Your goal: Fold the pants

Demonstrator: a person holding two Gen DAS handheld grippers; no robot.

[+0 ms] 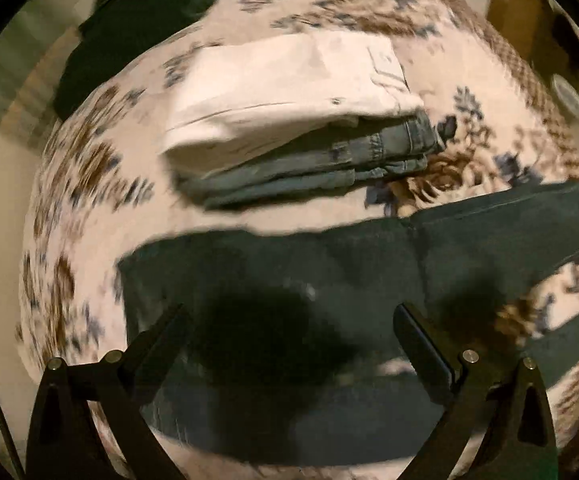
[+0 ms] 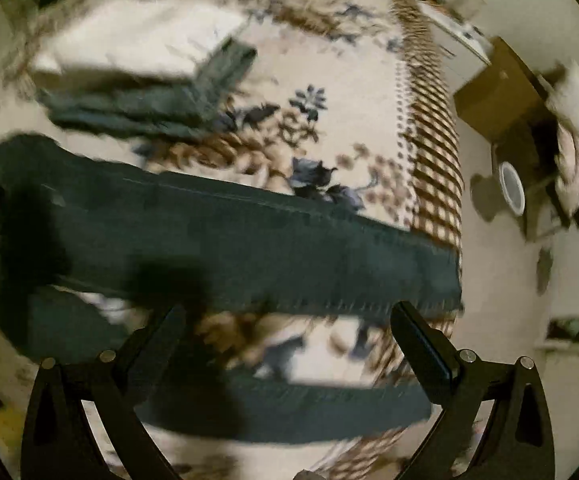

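Note:
Dark green pants lie spread flat on a floral bedspread. In the left wrist view their waist end fills the lower middle, with my left gripper open just above it, nothing between the fingers. In the right wrist view the two legs of the pants run left to right, the far leg reaching the bed's right edge. My right gripper hangs open over the gap between the legs, holding nothing. Both views are motion-blurred.
Behind the dark pants sits a stack of folded clothes: white pants on top of blue jeans. Another dark garment lies at the far left. Off the bed's right edge are a brown box and a tape roll.

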